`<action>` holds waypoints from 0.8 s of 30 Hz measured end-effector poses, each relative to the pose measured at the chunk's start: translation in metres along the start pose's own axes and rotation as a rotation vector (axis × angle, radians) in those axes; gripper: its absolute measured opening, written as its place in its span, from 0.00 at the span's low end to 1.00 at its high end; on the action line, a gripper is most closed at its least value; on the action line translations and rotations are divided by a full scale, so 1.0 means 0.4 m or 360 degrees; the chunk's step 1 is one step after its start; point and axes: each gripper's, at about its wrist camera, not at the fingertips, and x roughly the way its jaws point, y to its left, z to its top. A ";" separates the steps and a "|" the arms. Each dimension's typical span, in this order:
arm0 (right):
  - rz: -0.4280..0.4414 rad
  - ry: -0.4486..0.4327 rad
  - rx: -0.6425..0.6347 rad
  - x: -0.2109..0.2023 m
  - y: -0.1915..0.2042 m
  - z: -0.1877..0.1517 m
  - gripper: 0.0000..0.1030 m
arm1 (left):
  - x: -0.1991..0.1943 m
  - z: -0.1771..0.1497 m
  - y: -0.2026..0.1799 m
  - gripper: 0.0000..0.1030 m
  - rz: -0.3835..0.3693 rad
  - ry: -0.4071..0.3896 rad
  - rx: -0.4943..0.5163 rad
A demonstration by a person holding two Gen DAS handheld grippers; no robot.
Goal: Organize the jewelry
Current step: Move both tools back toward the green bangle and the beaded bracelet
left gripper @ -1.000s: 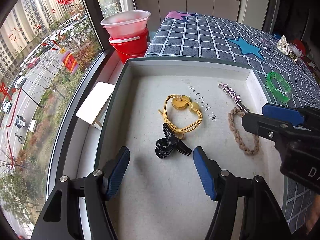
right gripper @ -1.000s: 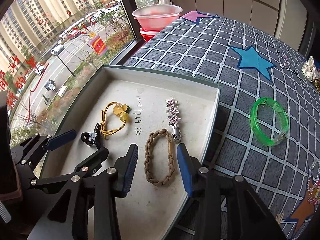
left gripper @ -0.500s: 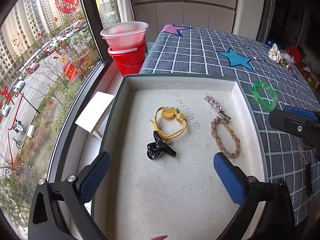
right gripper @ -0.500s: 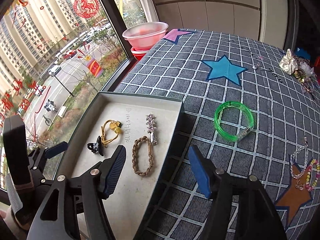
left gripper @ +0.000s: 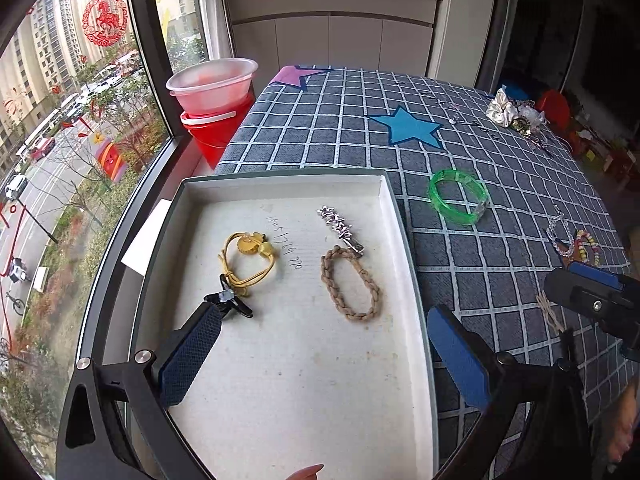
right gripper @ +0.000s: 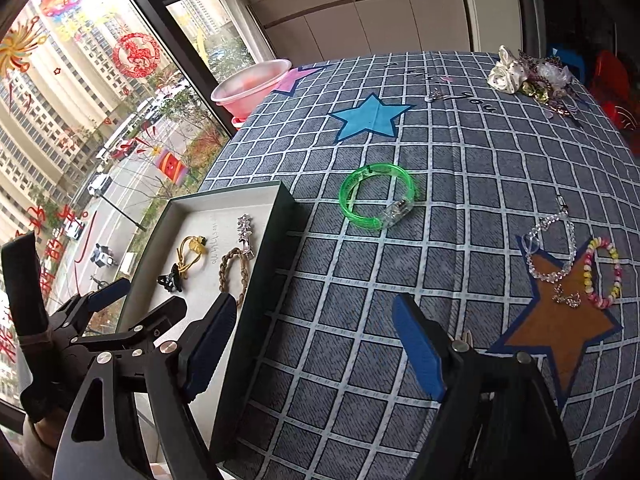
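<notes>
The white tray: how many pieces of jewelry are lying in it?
4, all in the tray: yellow hair tie left, black claw clip below it, star clip at right, braided band beneath.

Left wrist view looks down into the tray (left gripper: pixel 394 200); right overlooks the tablecloth (right gripper: pixel 460 152); both share the tray.

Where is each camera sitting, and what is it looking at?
Left wrist: rides the left tongs, looks down into the white tray; a fingertip shows at the bottom.
Right wrist: rides the right tongs, whose jaws are opening, over the checked cloth; nothing between them.
Both see the tray and green bangle.
</notes>
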 end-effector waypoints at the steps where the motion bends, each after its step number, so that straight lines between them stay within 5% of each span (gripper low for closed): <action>1: -0.0015 0.0002 0.0019 -0.009 -0.015 -0.007 0.80 | -0.005 0.002 -0.019 1.00 -0.0019 -0.0004 0.0014; 14: -0.0210 -0.0040 0.0219 -0.123 -0.192 -0.075 0.80 | -0.028 0.011 -0.221 1.00 -0.0149 -0.0005 0.0207; 24: -0.0308 -0.0114 0.0340 -0.189 -0.297 -0.088 0.80 | -0.033 0.025 -0.311 1.00 -0.0124 -0.0035 0.0334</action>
